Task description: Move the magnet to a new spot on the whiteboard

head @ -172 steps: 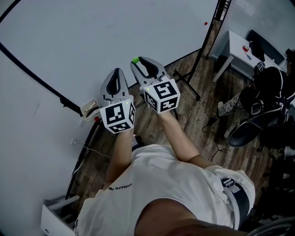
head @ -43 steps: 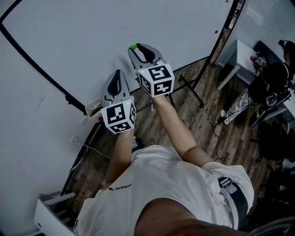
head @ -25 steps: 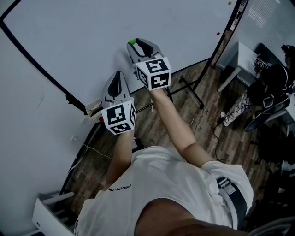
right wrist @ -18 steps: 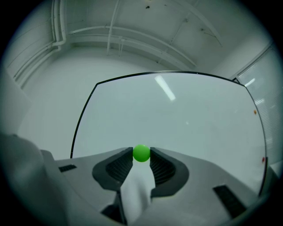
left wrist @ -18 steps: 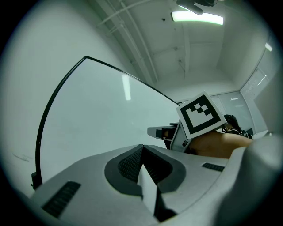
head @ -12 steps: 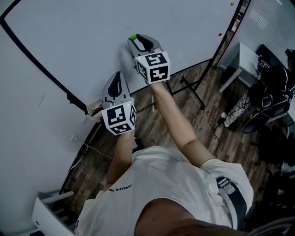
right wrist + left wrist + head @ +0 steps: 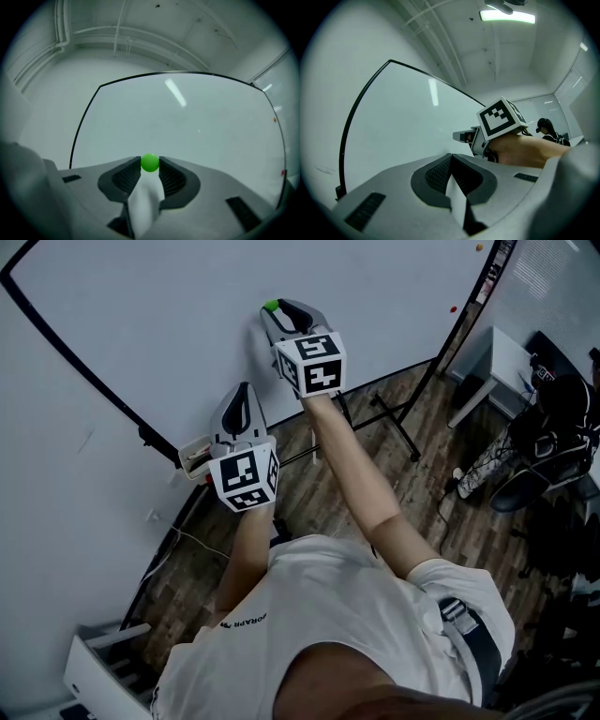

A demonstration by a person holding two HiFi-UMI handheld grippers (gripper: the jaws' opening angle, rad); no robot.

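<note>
Head view: right claw [image 7: 277, 312] reaches forward to whiteboard [image 7: 141, 306]. Green magnet [image 7: 273, 306] sits at claw tip, close to board face, probably for placing on new spot; contact unclear. Left claw [image 7: 240, 390] lower, near board's bottom edge, seems idle.

Left gripper view: jaws pressed together, nothing between.

Right gripper view: jaw tips pinch magnet from both sides, board straight ahead.

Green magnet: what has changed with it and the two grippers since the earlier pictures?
The right gripper, jaws shut on the green magnet, has carried it up the whiteboard, away from the lower edge, as the head view shows. Nothing was grabbed or released: the magnet was already between those jaws. The left gripper stayed low near the board's lower edge, shut and empty.
</note>
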